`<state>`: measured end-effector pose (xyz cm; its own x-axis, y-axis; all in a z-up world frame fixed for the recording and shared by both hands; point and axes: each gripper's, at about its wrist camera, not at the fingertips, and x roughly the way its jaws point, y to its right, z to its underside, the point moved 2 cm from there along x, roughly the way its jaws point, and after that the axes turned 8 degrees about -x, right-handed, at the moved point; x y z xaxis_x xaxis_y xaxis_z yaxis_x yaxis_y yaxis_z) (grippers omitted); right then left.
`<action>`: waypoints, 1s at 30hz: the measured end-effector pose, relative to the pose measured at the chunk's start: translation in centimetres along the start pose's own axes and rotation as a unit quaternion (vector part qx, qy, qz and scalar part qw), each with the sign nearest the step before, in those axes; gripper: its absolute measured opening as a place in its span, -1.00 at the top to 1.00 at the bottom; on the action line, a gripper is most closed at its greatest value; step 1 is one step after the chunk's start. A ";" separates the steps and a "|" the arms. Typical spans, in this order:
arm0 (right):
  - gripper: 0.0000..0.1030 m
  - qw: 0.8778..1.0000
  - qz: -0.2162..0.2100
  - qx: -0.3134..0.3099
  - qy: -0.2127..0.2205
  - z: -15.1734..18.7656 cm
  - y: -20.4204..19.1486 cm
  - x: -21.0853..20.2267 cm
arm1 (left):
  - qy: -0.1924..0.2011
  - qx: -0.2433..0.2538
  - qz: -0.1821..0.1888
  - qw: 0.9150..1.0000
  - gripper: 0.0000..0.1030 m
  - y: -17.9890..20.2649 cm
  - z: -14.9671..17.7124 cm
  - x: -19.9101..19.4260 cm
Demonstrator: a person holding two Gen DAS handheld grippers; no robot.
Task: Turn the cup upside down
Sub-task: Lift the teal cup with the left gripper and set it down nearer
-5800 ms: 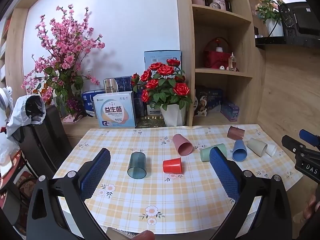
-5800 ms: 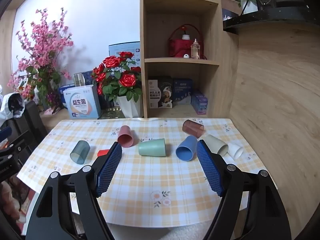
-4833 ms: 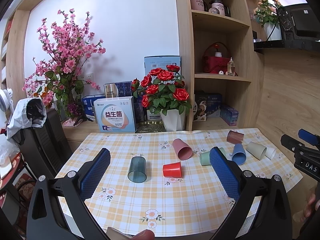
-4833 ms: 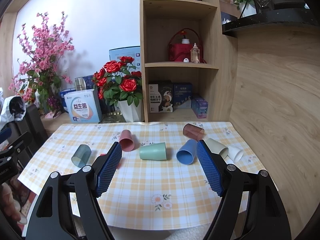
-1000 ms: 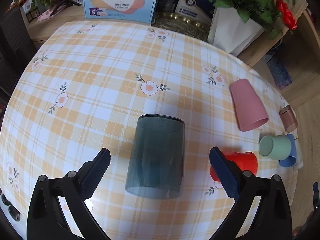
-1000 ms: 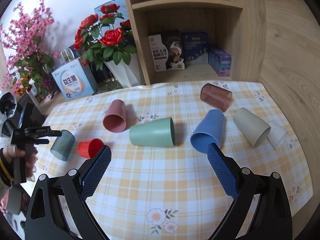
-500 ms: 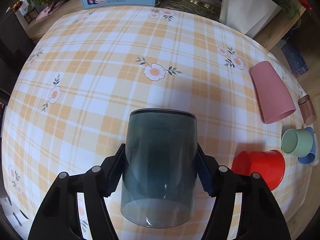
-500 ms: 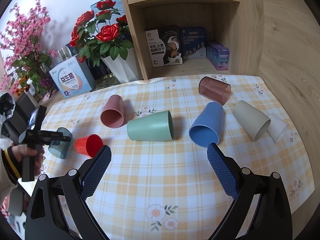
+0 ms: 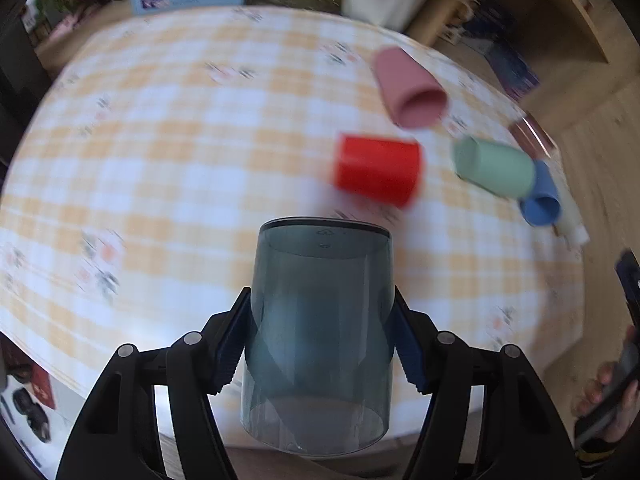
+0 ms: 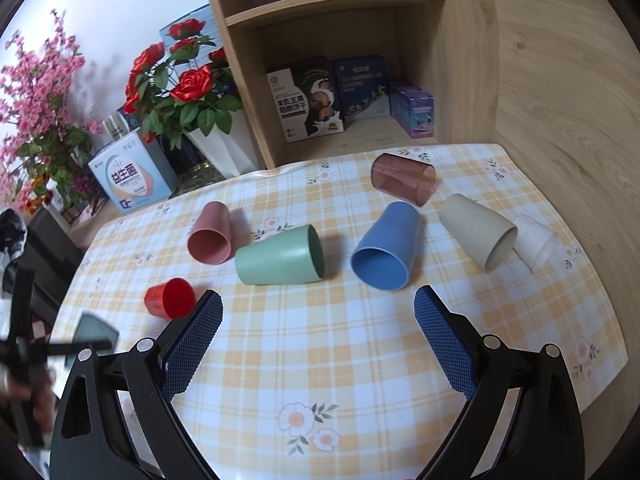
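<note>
My left gripper [image 9: 320,312] is shut on a translucent dark teal cup [image 9: 318,336], held off the checked tablecloth near its front edge; the cup's closed end points away from the camera. In the right wrist view the same cup [image 10: 96,334] shows blurred at the far left in the left gripper [image 10: 52,346]. My right gripper [image 10: 316,320] is open and empty above the table's front half, short of the blue cup [image 10: 386,246] and the green cup [image 10: 280,256].
Lying on their sides are a red cup [image 10: 170,298], pink cup [image 10: 211,234], brown translucent cup [image 10: 402,178], beige cup [image 10: 478,236] and white cup [image 10: 534,242]. A rose vase [image 10: 222,146], boxes and a wooden shelf [image 10: 340,0] stand behind the table.
My left gripper closed on the teal cup and has lifted it back toward the front edge; the left view is motion-blurred. The right gripper has moved closer over the table.
</note>
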<state>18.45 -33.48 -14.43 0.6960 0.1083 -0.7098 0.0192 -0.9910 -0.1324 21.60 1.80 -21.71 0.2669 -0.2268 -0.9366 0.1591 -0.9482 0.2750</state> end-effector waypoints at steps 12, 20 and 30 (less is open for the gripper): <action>-0.82 0.999 0.035 0.013 0.002 0.4 3.7 -1.4 | -0.053 0.038 0.074 0.995 -0.23 13.5 3.8 7.4; -0.82 0.998 0.053 0.027 -0.013 1.1 5.9 -0.9 | -0.060 0.065 0.075 0.993 -0.23 17.1 4.1 10.2; -0.82 0.998 0.050 0.033 -0.024 1.5 5.8 -0.6 | -0.052 0.094 0.091 0.990 -0.39 18.0 4.5 10.4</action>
<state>17.08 -39.19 -15.77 0.6567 0.0141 -0.7540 -0.0972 -0.9899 -0.1031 22.94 -18.60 -27.52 0.1742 -0.4104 -0.8951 -0.0649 -0.9118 0.4055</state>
